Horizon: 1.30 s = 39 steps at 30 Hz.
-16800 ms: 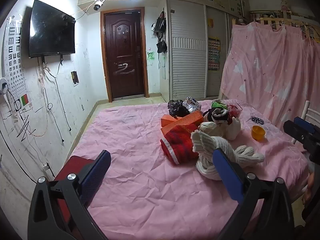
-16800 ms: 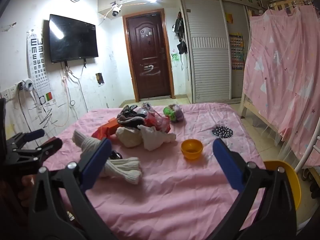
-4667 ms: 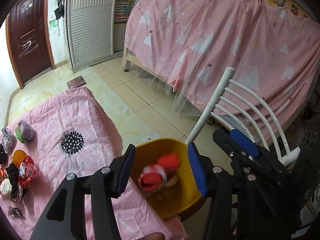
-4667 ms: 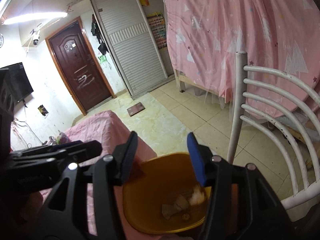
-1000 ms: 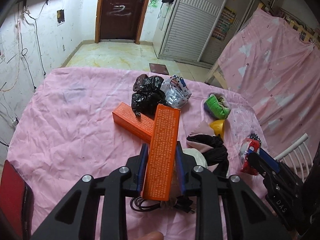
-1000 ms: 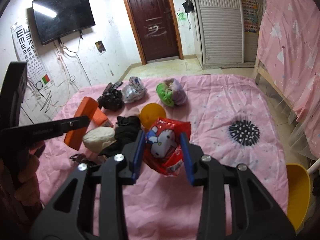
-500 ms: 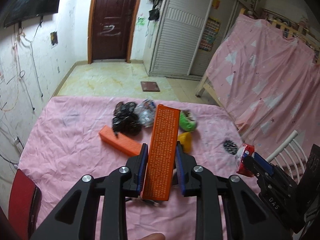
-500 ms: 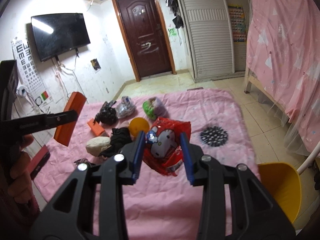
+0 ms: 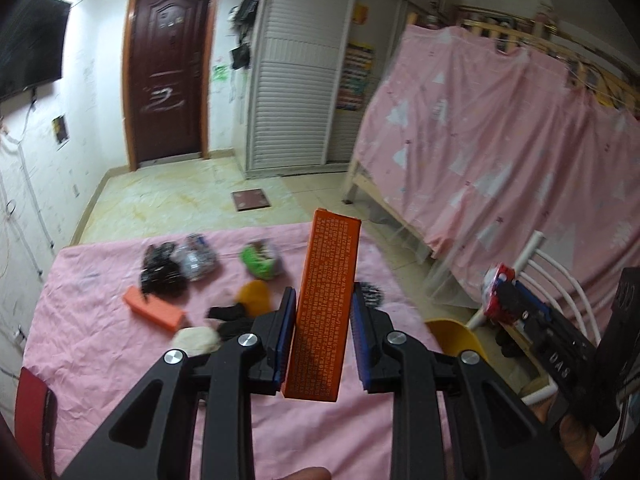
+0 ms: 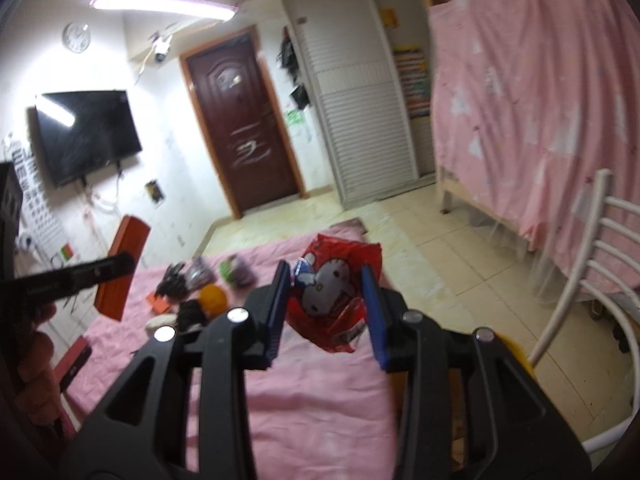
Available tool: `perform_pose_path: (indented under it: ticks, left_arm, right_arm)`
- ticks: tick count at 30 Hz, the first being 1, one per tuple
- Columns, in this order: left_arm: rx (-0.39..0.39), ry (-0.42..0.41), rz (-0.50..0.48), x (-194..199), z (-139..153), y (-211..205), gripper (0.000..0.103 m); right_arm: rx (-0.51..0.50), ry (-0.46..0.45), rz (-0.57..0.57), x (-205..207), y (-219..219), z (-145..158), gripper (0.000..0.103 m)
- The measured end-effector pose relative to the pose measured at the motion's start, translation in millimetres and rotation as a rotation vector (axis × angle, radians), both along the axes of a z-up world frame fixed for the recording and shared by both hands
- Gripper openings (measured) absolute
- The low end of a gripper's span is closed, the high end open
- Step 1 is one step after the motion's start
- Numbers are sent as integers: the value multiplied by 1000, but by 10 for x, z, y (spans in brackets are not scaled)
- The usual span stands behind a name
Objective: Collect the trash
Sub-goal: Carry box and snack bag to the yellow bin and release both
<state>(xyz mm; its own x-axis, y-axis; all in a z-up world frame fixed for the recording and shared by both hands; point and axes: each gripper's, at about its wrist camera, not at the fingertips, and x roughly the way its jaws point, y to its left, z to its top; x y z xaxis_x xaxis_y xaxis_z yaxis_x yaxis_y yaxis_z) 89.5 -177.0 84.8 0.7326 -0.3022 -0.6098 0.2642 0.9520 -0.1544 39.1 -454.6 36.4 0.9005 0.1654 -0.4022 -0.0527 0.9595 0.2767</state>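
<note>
The long orange carton (image 9: 325, 304) stands nearly upright between the blue pads of the left tool (image 9: 323, 336), clenched at its lower half, with its top end rising well above the fingertips and its printed face toward the camera. It hangs clear of the pink-covered counter (image 9: 100, 364) beneath. In the right wrist view the same carton (image 10: 120, 268) appears to the left of the right tool, held in the air by the left tool's dark finger.

The red cartoon-printed snack bag (image 10: 336, 292) is gripped between the pads of the right tool (image 10: 325, 312); the bag is crumpled, and its lower corner sags below the fingertips. In the left wrist view this bag (image 9: 496, 288) shows at the tip of the right tool (image 9: 505, 297), to the right of the left tool and above the yellow bin (image 9: 456, 338), whose rim lies beside the counter's right edge.

Ahead of the left tool, lying on the counter: a second orange carton (image 9: 154, 307), a black crumpled bag (image 9: 162, 274), a silvery bag (image 9: 196, 258), a green bundle (image 9: 260, 259), an orange bowl (image 9: 254, 296), dark cloth (image 9: 230, 318) and a pale bundle (image 9: 196, 338). All are blurred.

A white chair (image 10: 588, 268) stands to the right of the right tool, before the pink curtain (image 10: 532, 112).
</note>
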Motion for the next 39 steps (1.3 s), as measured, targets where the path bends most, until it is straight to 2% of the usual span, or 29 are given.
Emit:
perform_pose_path:
  ticks: [6,10,19,24,29,32,33,36,39]
  left_arm:
    - [24,-13,-79,-119,33,-449,20]
    - [28,12,-142,-166,8,-710,20]
    - [7,75,-302,-193,-160,-1421,20]
    - [17,122,-344,-109,-359,-1785,20]
    - [16,150,-358,-58,-508,-1969,20]
    - [0,168,-364,1,-562,-2038,29]
    - [-10,177,-362,37,-568,-2038,39]
    - [-21,185,-346,76,-574,-2016,57]
    - [-19,183,-326,89,-557,-1978,58]
  right_arm:
    - [38,-41,-67,-212,-390,71,34]
    - [48,-50,-97,-285,-546,85,34]
    - [40,-8,-168,-290,-772,-30,34]
    - [72,20,-189,-237,-940,-145,34]
    - [107,35,-201,-189,-1043,-233,34]
    - [123,40,-211,-198,-1086,-277,36]
    - [131,43,-218,-196,-1112,-299,40]
    - [156,47,-222,-184,-1166,-331,45]
    - [160,53,-218,-147,-1179,-347,46]
